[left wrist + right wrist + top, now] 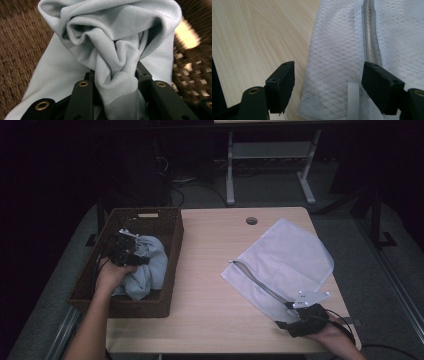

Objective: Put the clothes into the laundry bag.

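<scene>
Left jaws clamped on pale blue garment (115, 50) bunched in basket (172, 245), right jaws wide over mesh bag (337, 57): could snag on wicker.

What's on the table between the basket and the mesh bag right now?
Nothing: in the high view the wooden table is bare between the wicker basket and the white mesh bag. The cable hole sits farther back.

Ribbed pale-blue cloth (112, 32); rough woven wicker basket (170, 265); white mesh bag (337, 62); smooth wood-grain table (210, 270)
</scene>
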